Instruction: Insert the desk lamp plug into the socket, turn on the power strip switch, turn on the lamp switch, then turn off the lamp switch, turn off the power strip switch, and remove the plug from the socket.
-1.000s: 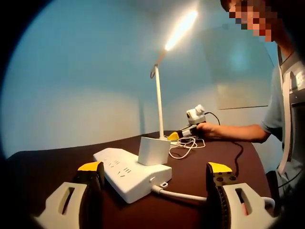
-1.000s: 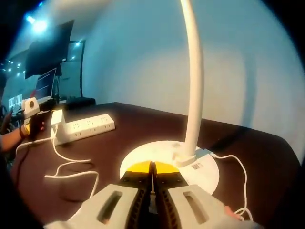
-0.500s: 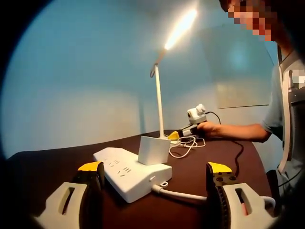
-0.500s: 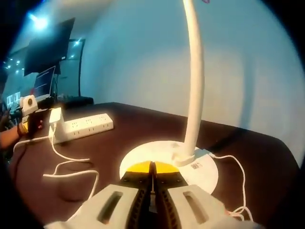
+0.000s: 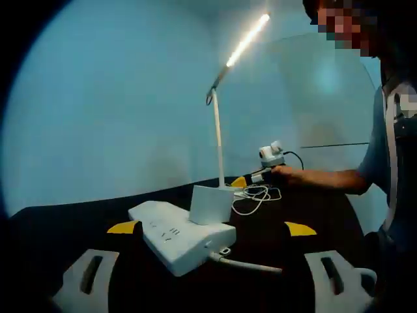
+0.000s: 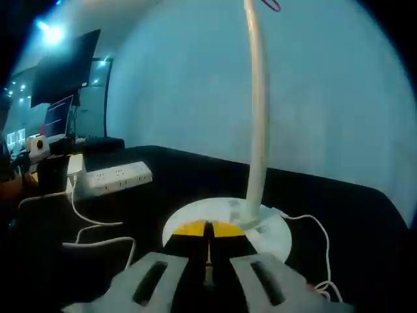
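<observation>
The desk lamp (image 6: 254, 130) stands upright on the dark table (image 6: 339, 215), its round base (image 6: 228, 225) just beyond the right gripper (image 6: 208, 229), whose jaws are pressed together with yellow tips at the base's edge (contact is hard to judge). The left gripper (image 5: 212, 228) is spread wide, holding nothing. The power strip (image 5: 179, 235) runs away from it, a white plug block (image 5: 210, 205) seated on top; the lamp's head (image 5: 247, 40) slants upward, glowing.

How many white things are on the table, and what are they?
Desk lamp: 1
Power strip: 1
Plug adapter: 1
Total: 3 white things on the dark table.
</observation>
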